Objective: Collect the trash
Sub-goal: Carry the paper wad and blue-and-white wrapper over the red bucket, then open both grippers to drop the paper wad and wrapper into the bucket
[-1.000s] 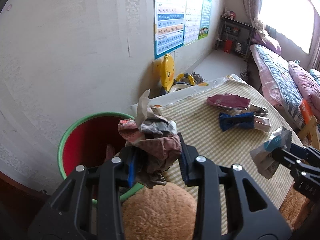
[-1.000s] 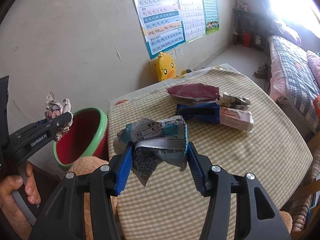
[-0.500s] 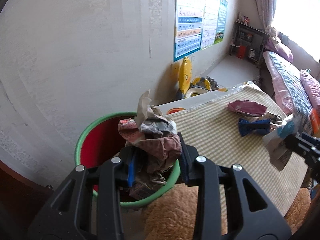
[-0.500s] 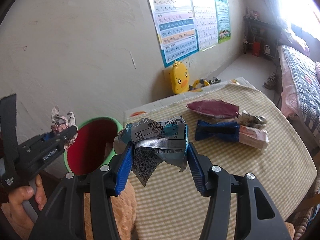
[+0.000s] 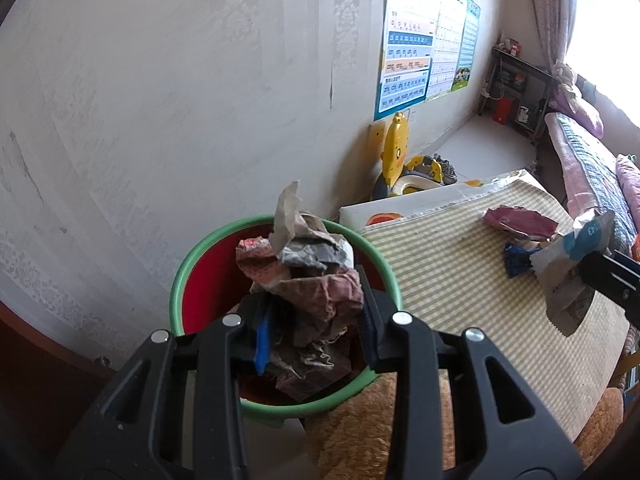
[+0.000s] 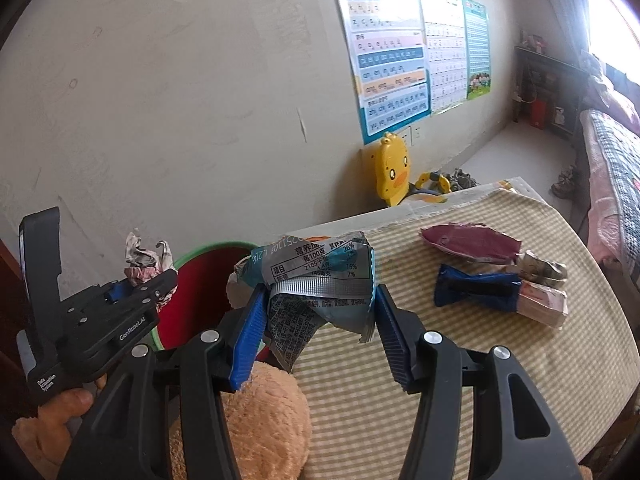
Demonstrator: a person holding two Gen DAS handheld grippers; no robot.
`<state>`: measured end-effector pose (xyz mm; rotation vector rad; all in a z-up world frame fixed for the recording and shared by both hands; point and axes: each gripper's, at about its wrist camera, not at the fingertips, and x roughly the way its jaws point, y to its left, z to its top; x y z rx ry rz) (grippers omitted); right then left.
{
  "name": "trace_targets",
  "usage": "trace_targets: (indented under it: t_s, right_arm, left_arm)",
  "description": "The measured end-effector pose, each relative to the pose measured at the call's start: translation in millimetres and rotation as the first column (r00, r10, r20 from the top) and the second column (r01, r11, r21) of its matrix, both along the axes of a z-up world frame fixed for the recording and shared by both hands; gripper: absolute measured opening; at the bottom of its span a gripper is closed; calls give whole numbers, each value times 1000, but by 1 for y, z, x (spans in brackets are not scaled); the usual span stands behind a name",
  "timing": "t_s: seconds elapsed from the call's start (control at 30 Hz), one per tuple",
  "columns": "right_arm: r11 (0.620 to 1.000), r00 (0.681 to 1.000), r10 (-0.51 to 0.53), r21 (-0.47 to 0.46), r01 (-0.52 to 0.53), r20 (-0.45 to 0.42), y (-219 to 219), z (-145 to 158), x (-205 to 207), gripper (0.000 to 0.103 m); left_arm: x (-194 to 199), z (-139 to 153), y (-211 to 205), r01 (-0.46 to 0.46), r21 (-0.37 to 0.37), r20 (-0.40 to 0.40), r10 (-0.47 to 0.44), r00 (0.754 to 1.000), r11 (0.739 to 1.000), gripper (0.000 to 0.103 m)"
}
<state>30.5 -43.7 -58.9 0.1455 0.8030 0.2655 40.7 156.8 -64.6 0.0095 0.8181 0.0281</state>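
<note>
My left gripper [image 5: 314, 322] is shut on a crumpled paper wad [image 5: 308, 272] of brown, grey and pink sheets, held right above the red bin with a green rim [image 5: 188, 280]. In the right wrist view the same left gripper [image 6: 136, 292] shows at the left with the wad [image 6: 146, 258] over the bin [image 6: 200, 292]. My right gripper [image 6: 318, 326] is shut on a silver-blue snack wrapper [image 6: 320, 280], over the table's left end beside the bin. That wrapper [image 5: 568, 276] shows at the right edge of the left wrist view.
On the checked tablecloth [image 6: 460, 360] lie a dark red wrapper [image 6: 470, 242], a blue wrapper [image 6: 476, 290] and more crumpled packets. A tan plush cushion [image 6: 264, 420] sits below the grippers. A yellow duck toy [image 6: 390, 168] stands by the wall; a bed [image 6: 612, 184] is at the right.
Both grippers moved left toward the bin with their loads. The paper wad went from beside the bin's rim to over its opening. The snack wrapper came closer to the bin.
</note>
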Motion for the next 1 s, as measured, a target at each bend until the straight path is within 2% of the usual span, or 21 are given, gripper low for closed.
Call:
trace_targets:
  t_s: [0.5, 1.0]
  right_arm:
    - [996, 995, 79, -33, -80, -56, 39, -22, 18, 52]
    - [981, 980, 177, -58, -182, -94, 95, -42, 56, 53]
  left_arm:
    - [11, -34, 39, -91, -3, -78, 91, 993, 996, 33]
    - [17, -62, 61, -125, -25, -142, 120, 983, 992, 33]
